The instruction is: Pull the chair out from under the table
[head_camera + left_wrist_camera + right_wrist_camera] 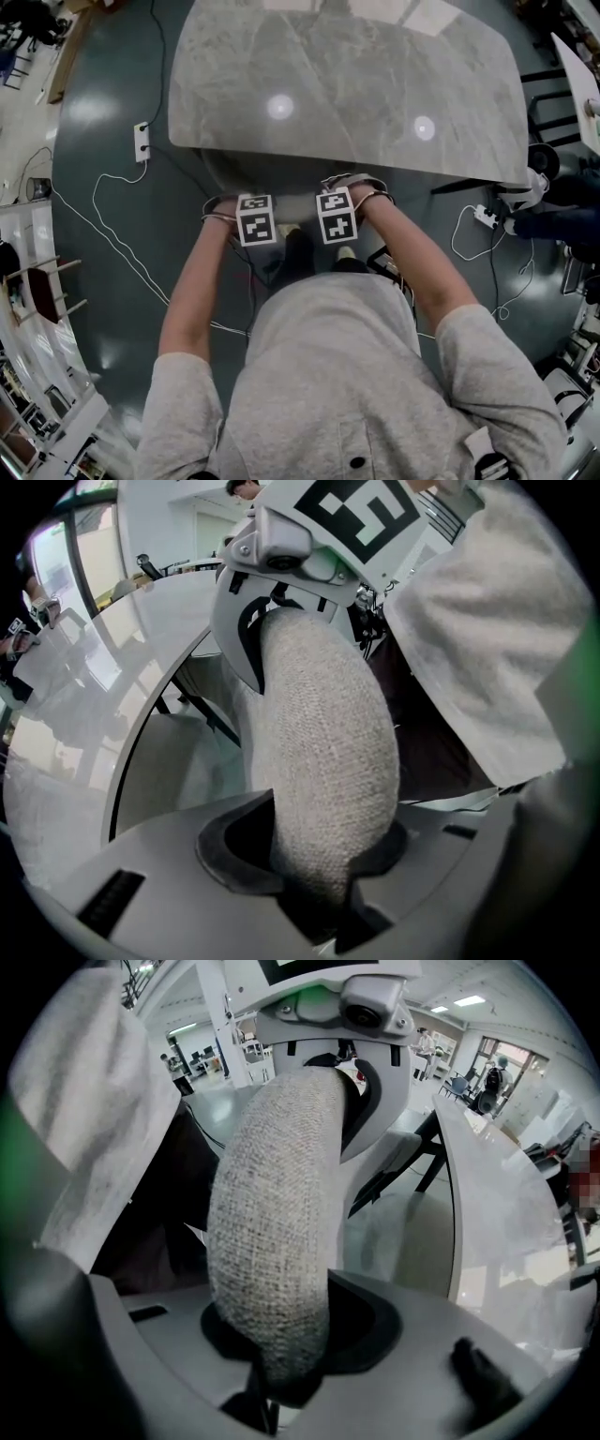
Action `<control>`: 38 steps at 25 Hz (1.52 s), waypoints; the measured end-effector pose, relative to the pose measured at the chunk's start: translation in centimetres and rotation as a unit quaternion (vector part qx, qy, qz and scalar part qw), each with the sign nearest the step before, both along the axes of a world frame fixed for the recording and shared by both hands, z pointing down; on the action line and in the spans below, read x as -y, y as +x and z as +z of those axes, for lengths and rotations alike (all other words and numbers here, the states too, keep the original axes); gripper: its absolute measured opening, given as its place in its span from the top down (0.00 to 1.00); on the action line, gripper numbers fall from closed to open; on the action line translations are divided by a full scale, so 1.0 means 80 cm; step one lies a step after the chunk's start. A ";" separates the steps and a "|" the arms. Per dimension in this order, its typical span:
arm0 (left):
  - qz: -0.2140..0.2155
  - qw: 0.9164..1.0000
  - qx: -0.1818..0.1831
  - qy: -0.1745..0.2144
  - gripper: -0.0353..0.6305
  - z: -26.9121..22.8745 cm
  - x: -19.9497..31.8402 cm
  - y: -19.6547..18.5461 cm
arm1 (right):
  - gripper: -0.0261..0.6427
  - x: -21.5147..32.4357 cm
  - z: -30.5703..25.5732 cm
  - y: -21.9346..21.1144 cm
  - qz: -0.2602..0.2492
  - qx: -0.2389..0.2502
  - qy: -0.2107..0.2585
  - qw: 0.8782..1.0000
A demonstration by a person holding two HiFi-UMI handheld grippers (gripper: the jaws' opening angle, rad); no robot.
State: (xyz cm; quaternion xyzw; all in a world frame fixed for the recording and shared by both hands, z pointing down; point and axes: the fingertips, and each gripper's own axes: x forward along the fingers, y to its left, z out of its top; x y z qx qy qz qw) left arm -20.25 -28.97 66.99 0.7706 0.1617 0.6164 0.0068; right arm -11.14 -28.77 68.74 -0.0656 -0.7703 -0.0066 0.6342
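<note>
Left tongs (309, 860): narrowed onto the grey woven backrest rim (323, 733), fabric pinched between the pads. Right tongs (281, 1335): same, clamped on the same rim just beside the left pair; each gripper view shows the other pair on the padding further along. The chair (272, 1222) sits tucked in, its back at the near edge of the table (347, 84), with the rest hidden beneath the top. For a good pull I judge both grips should stay firm and even. I should draw level and straight toward me so the chair does not slew, and not lift, since soft padding may slip through the pads. My own body stands close behind the chair, so I likely need to step back as it comes. Obstacles: the dark table frame (398, 1171) beside the chair could catch a leg. White cables (112, 239) trail across the floor (122, 319) to my left, from a power strip (142, 141). Chair feet not visible; snagging cannot be ruled out.
</note>
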 end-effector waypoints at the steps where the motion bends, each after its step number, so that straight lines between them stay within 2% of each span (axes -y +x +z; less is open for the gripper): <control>1: -0.004 1.000 0.000 -0.002 0.71 -0.001 -0.006 0.003 | 0.80 -0.004 -0.001 0.003 -0.003 -0.001 0.000 1.000; 18: -0.049 0.999 0.001 -0.009 0.70 -0.003 -0.106 0.046 | 0.80 -0.093 -0.002 0.046 -0.045 -0.002 0.004 0.999; 38: -0.101 0.995 0.005 0.006 0.72 -0.005 -0.214 0.088 | 0.80 -0.193 -0.003 0.089 -0.091 -0.007 0.001 0.996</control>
